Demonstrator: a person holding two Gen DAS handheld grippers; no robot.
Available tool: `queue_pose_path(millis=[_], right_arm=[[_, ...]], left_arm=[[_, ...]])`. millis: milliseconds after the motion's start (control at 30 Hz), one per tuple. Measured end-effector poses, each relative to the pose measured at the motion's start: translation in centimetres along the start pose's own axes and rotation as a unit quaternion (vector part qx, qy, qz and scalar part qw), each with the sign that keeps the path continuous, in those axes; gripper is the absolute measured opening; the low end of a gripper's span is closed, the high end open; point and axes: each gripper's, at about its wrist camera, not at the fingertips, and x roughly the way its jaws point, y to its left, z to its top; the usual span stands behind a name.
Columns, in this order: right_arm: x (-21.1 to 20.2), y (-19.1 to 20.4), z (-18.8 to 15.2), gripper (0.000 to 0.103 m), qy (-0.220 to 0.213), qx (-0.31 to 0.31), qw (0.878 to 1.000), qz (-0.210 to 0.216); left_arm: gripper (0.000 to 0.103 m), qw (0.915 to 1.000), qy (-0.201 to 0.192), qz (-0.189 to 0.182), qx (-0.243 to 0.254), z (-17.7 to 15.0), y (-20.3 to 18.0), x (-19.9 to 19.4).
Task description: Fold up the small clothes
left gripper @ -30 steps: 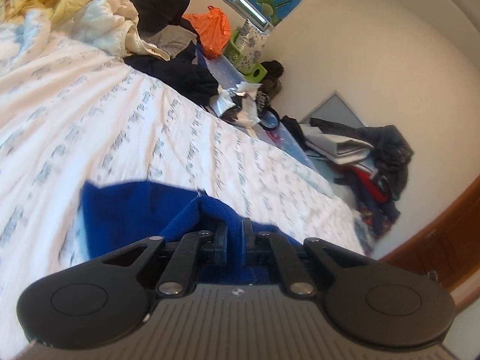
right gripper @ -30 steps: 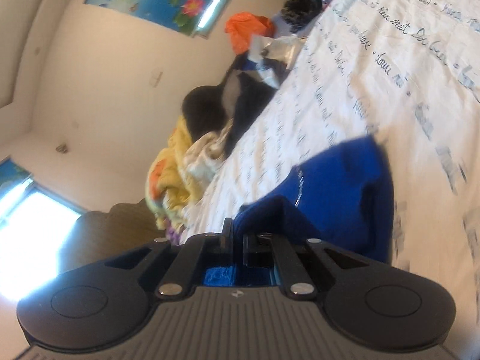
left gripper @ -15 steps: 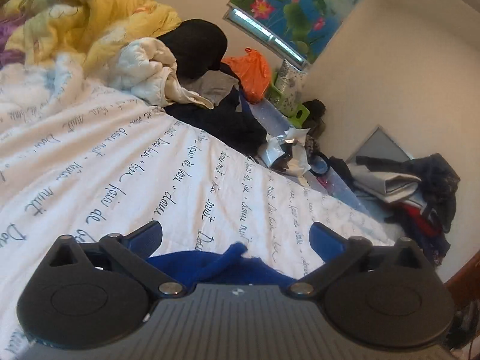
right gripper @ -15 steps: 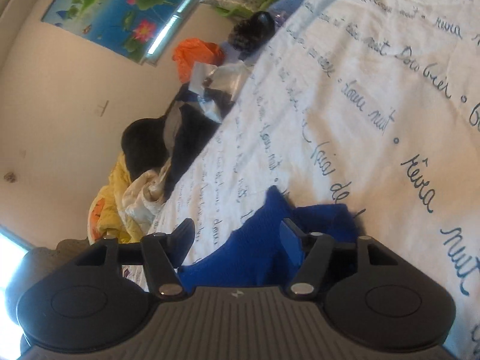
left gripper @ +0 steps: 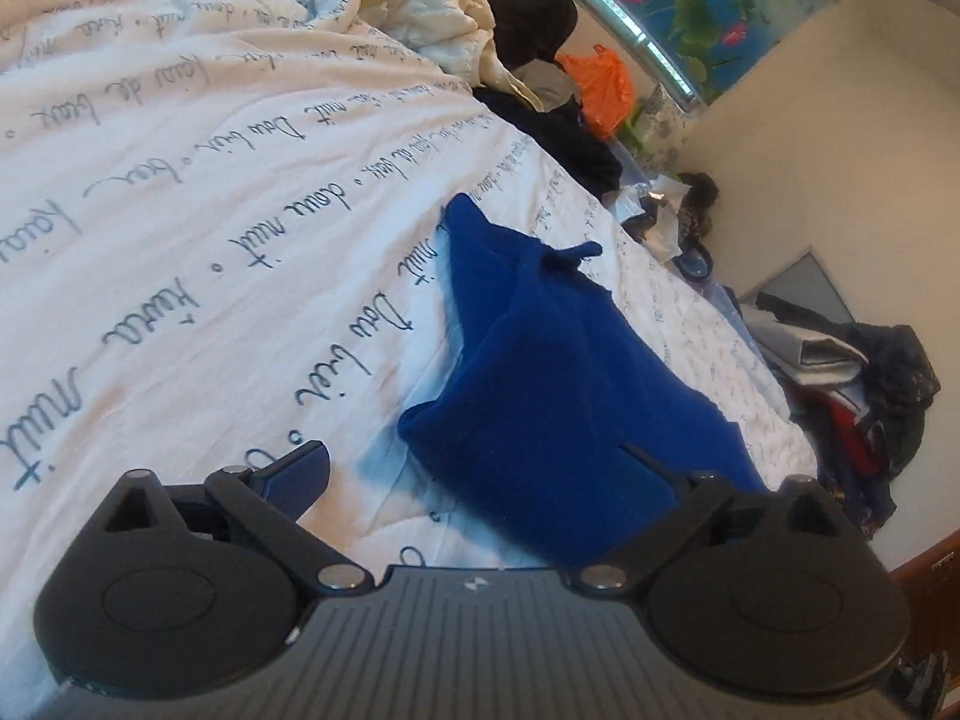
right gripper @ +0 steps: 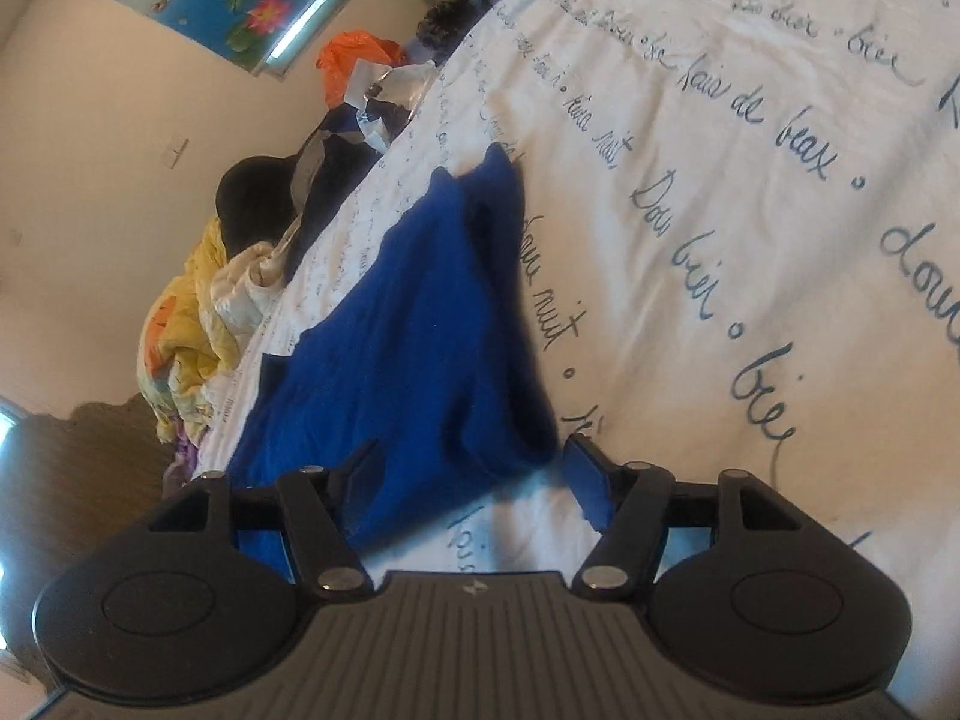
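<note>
Blue cloth [left gripper: 540, 372] lies crumpled on the bed [left gripper: 180, 228], long axis running away from both grippers. Left gripper [left gripper: 474, 468] and right gripper [right gripper: 474, 468] both have jaws apart, empty, cloth's near end between them.

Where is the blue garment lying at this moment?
The blue garment lies bunched on the white script-printed bedsheet, just ahead of both open grippers; in the left wrist view it sits centre-right, short of the dark clothes pile at the bed's far edge.
</note>
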Motion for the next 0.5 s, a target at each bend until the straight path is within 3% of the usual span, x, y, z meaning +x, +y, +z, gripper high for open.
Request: queue_pose_path(millis=[67,167,200,233,267,300,400,500], right_arm=[[1.5,-0.1,0.6,0.065,0.009,0.025,0.999,0.023],[3.0,0.6,1.5,0.064,0.017,0.025,0.999,0.02],[3.4,0.8,1.8,0.06,0.021,0.023,0.999,0.018],[3.9,1.0,2.1,0.051,0.031,0.016,0.999,0.01],[4.5,1.0,2.3,0.014,0.044,0.009,0.999,0.003],[4.9,1.0,2.4,0.009,0.048,0.003,0.999,-0.001],[5.0,2.1,3.0,0.009,0.042,-0.033,0.999,-0.001],[3.2,3.9,3.9,0.008,0.026,-0.059,0.997,0.037]], left_arm=[[0.093,0.9999,-0.007,0.005,-0.012,0.7,-0.6,1.1],[0.076,0.9992,-0.02,0.033,-0.006,1.6,-1.4,2.5],[0.063,0.9991,-0.016,0.038,-0.005,2.0,-1.5,3.0],[0.033,0.9992,-0.008,0.039,-0.006,2.3,-1.5,3.4],[0.018,0.9991,0.013,0.038,-0.01,2.5,-1.5,4.1],[0.007,0.9989,0.025,0.038,-0.014,2.6,-1.5,4.6],[0.005,0.9985,0.013,0.051,0.01,3.2,-2.7,4.4],[0.004,0.9999,-0.007,0.01,0.011,4.5,-4.2,1.7]])
